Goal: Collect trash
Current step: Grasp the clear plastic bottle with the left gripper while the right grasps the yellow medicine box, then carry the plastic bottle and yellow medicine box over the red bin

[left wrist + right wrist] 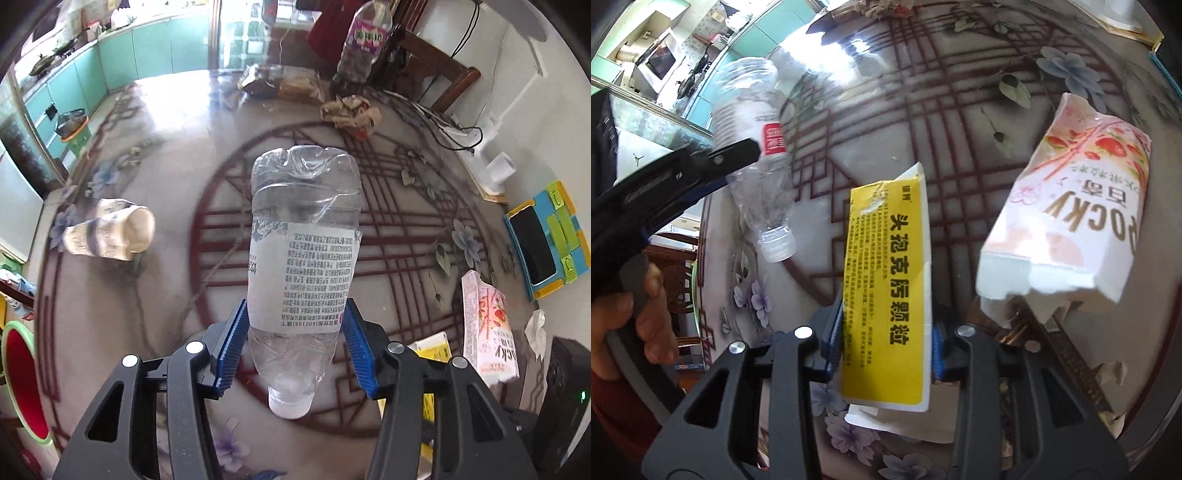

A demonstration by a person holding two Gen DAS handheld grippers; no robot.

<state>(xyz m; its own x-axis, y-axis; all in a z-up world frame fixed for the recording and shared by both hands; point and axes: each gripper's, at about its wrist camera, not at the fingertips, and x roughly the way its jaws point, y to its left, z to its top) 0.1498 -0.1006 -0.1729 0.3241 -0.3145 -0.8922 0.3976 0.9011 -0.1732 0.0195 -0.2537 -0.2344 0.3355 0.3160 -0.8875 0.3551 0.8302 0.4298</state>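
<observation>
- "POCKY" is read, upside down, on the pink box (1067, 206), lying right of the right gripper (886, 332).
- A yellow-labelled carton (886, 280) with Chinese characters is clamped between the right gripper's pads.
- A clear bottle (303, 251), printed "(600186)", is held between the left gripper's (293, 347) pads, cap nearest the camera.

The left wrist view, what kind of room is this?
Most likely a home dining area open to a kitchen: teal kitchen cabinets with a wok on the counter, a wooden chair, and a patterned dining table.
</observation>
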